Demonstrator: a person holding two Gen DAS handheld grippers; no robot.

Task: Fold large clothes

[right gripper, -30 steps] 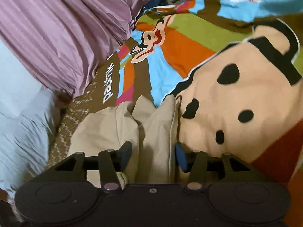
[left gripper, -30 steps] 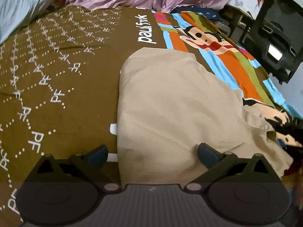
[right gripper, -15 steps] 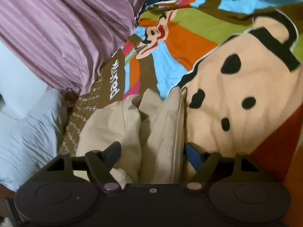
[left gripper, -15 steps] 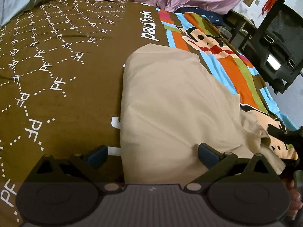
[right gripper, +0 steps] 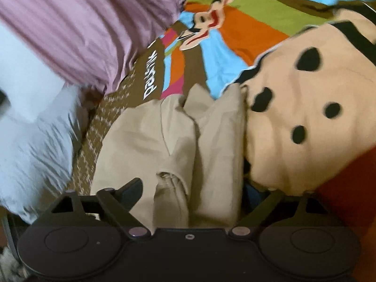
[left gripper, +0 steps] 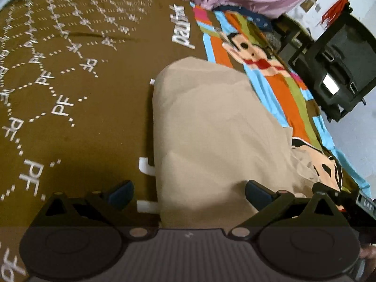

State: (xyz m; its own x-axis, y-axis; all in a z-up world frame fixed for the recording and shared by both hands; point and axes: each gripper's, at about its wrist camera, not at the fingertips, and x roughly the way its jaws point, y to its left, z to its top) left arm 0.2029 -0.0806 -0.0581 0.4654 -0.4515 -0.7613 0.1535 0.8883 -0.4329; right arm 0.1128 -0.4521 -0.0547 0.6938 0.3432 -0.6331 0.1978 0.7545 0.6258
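A beige garment point(left gripper: 211, 129) lies folded on the printed bedspread point(left gripper: 70, 94). My left gripper point(left gripper: 189, 191) is open, its jaws wide apart over the garment's near edge, holding nothing. In the right wrist view the same garment point(right gripper: 152, 141) shows bunched folds and a hem point(right gripper: 171, 178) between the jaws. My right gripper point(right gripper: 195, 190) is open around the cloth, not pinching it. Its right fingertip is hidden behind the fabric.
A purple blanket point(right gripper: 82, 23) and a pale blue pillow point(right gripper: 28, 129) lie at the head of the bed. A black office chair point(left gripper: 333, 70) stands beside the bed on the right. The cartoon print point(right gripper: 305, 105) covers the bedspread's right side.
My right gripper has opened wide and let go of the garment's folded edge. My left gripper has stayed open and shifted forward over the garment.
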